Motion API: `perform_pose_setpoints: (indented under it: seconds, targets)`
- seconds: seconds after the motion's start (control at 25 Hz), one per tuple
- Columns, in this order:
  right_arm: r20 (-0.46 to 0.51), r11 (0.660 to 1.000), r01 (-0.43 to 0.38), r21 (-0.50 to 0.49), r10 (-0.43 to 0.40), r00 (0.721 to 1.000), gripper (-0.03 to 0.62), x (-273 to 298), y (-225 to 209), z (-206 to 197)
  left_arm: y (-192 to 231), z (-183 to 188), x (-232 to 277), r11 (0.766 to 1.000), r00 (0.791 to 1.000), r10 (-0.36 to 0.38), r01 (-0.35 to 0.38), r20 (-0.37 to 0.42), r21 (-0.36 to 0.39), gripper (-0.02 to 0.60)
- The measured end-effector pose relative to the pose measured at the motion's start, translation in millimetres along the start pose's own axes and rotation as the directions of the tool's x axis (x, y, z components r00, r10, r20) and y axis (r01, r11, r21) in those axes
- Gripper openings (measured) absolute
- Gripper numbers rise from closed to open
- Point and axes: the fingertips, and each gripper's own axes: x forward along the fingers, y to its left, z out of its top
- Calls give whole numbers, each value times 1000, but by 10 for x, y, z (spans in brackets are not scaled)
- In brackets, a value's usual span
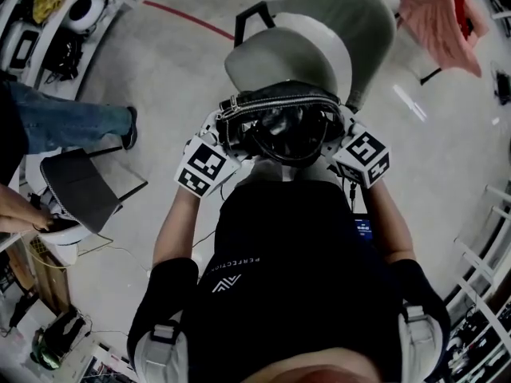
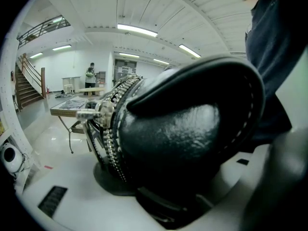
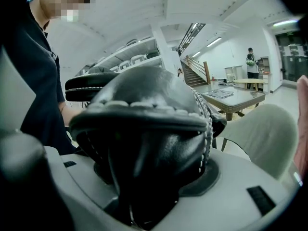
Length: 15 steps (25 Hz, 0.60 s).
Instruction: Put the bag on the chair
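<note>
A black leather bag (image 1: 279, 126) with a silver zipper along its top hangs in front of my chest, held from both ends. My left gripper (image 1: 225, 138) is shut on its left end, and the bag (image 2: 183, 129) bulges out between the white jaws. My right gripper (image 1: 339, 134) is shut on the right end, with the bag (image 3: 144, 129) filling the gap there too. Just beyond the bag stands the grey chair (image 1: 299, 50), its seat facing me. The chair's backrest (image 3: 262, 134) shows behind the bag in the right gripper view.
A person in jeans (image 1: 72, 122) stands at the left beside a small black-topped stand (image 1: 80, 186). A pink cloth (image 1: 439, 18) hangs at the upper right. Shelving lines both sides of the floor. A table (image 2: 72, 105) stands farther off in the hall.
</note>
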Motion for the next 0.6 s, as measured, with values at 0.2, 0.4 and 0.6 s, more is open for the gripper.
perform_pose_setpoints:
  seconds: [0.2,0.4,0.6]
  targets:
    - [5,1000,22,14,-22,1000,264,53,-223,30,167,46,165,1000,1000,-11,11,-15,-4,272]
    - [21,1000,-4,19,4,1000,264,83,-473,28,304,121,357,1000,999,10,-11,-39,-6,272]
    - [6,999,-23,24,23,1000,264,-26,-735,33,332,253,589,999,999,18,-20,-49,-34,273]
